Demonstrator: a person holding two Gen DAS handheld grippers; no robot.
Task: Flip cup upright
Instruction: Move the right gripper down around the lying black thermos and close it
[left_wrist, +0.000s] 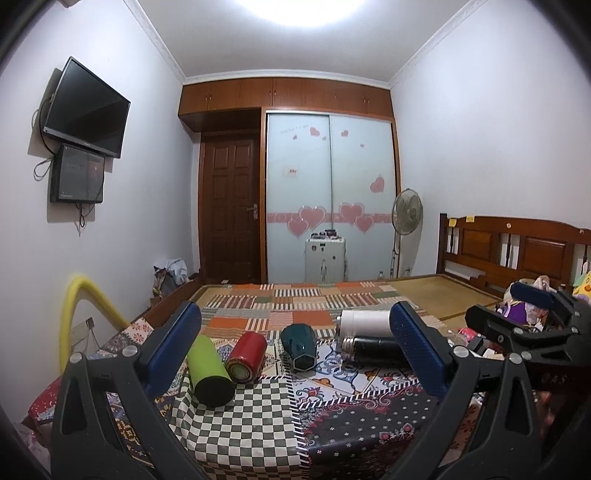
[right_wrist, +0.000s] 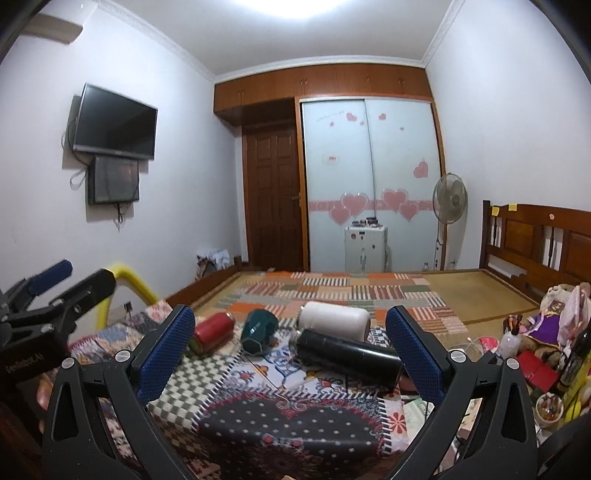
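Note:
Several cups lie on their sides on the patterned cloth (left_wrist: 255, 417). From left: a lime green cup (left_wrist: 208, 371), a red cup (left_wrist: 245, 356), a dark teal faceted cup (left_wrist: 299, 345), a white cup (left_wrist: 364, 323) and a black flask (left_wrist: 373, 350). My left gripper (left_wrist: 295, 350) is open and empty, a little short of them. In the right wrist view the red cup (right_wrist: 212, 332), teal cup (right_wrist: 258, 332), white cup (right_wrist: 334, 319) and black flask (right_wrist: 347, 354) lie ahead. My right gripper (right_wrist: 290, 347) is open and empty. The green cup is hidden there.
The patchwork bed (left_wrist: 295, 302) stretches behind the cups, with a wooden headboard (left_wrist: 517, 251) at the right. Toys and bottles (right_wrist: 546, 339) crowd the right side. A yellow tube (left_wrist: 79, 314) arches at the left. A white suitcase (left_wrist: 325, 260) and a fan (left_wrist: 406, 214) stand by the wardrobe.

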